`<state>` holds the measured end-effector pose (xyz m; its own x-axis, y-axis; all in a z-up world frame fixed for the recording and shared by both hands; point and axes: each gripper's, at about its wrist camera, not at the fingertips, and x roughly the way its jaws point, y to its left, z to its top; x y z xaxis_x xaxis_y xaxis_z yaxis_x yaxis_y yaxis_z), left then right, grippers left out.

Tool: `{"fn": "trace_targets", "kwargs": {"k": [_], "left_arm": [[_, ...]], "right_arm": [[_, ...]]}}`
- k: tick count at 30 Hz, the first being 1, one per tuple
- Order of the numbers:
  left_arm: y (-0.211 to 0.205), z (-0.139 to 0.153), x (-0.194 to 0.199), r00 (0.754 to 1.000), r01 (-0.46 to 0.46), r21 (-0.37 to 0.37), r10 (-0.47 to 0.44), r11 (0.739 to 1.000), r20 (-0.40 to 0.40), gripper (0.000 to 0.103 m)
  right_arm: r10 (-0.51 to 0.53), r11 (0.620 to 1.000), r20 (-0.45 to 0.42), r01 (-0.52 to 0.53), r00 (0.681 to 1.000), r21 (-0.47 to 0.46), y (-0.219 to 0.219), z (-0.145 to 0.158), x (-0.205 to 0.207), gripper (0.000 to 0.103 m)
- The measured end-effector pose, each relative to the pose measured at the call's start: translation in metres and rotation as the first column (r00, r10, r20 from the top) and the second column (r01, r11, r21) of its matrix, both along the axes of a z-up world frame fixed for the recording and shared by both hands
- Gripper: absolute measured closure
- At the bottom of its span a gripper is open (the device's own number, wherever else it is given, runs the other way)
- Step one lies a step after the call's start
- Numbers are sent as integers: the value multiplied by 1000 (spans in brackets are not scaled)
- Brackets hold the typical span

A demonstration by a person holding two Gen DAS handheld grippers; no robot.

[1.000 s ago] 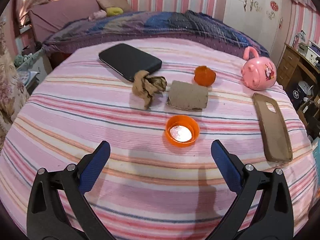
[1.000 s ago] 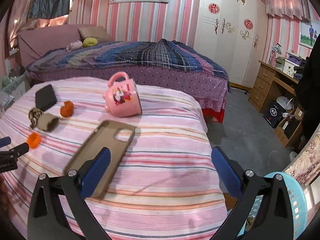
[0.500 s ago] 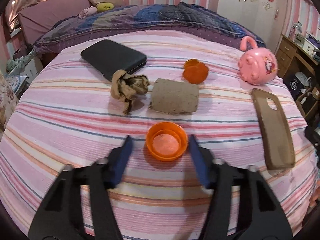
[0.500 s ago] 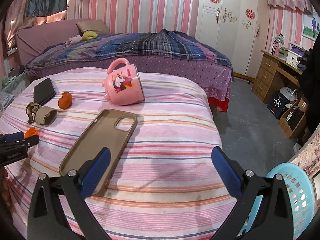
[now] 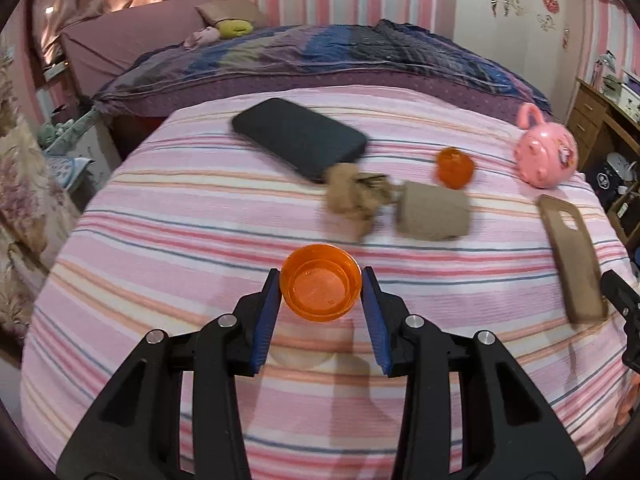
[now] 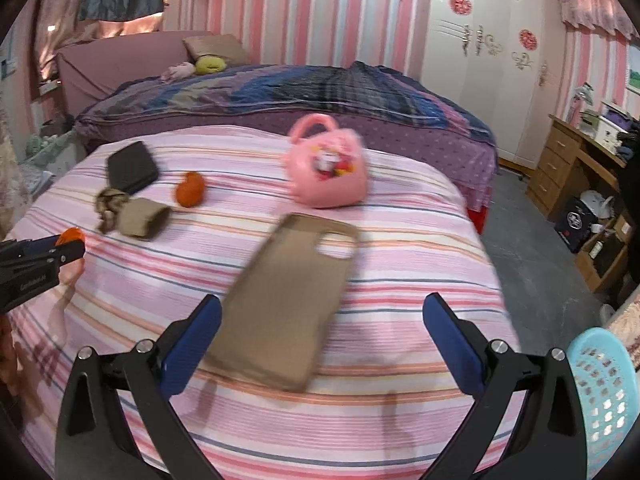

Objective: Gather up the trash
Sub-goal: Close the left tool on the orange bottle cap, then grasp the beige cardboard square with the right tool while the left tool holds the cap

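Up front, the left gripper (image 5: 321, 280) has a small orange cup (image 5: 320, 282) between its blue pads, which press its sides as the jaws go on closing; the cup sits upright, mouth up, just above the striped pink cover (image 5: 200, 220), with its shadow below it. Nothing solid shows inside the cup beyond what may be a few droplets on its floor. Beyond it lie a crumpled brown paper wad (image 5: 356, 196) and a flattened brown cardboard tube (image 5: 434, 212), side by side and almost touching, with an orange lid-like piece (image 5: 455, 167) just behind the tube. A black phone (image 5: 300, 138) lies flat at the far left, one corner next to the wad. A pink mug (image 6: 326, 166) rests tipped on its side, so its inside cannot be seen. The right gripper (image 6: 320, 328) hangs wide apart and empty over the near end of a brown phone case (image 6: 288, 300), which lies hollow side up and holds nothing. A light blue perforated basket (image 6: 604, 392) stands on the floor at the lower right; its contents cannot be made out.
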<state>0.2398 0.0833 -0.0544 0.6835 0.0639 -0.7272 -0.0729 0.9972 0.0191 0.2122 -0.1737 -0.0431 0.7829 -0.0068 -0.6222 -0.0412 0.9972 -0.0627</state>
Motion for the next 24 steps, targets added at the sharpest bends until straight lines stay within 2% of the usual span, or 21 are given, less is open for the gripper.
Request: {"fn": "trace_targets", "kwargs": {"k": [5, 7, 10, 16, 19, 21, 24], "left_arm": [[37, 5, -3, 999, -54, -36, 54, 998, 1, 64], [47, 6, -4, 997, -76, -27, 76, 997, 10, 64], [61, 8, -7, 994, -110, -5, 110, 994, 25, 64], [86, 10, -10, 985, -166, -53, 168, 985, 29, 64], [93, 9, -8, 983, -180, -51, 181, 982, 25, 64], [95, 8, -6, 982, -188, -50, 189, 981, 21, 64], [99, 9, -6, 980, -197, -66, 199, 978, 18, 64]], "right_arm": [[24, 999, 10, -24, 1000, -34, 35, 1, 8, 5], [53, 998, 2, -53, 999, -24, 54, 3, 17, 5], [84, 996, -19, -83, 996, 21, 76, 5, 33, 5], [116, 993, -77, -116, 990, 8, 118, 0, 59, 5], [132, 991, -96, -133, 987, -3, 136, -5, 70, 5], [132, 991, -104, -135, 986, -23, 145, -9, 76, 6], [142, 988, -134, -147, 981, -34, 155, -15, 86, 15]]}}
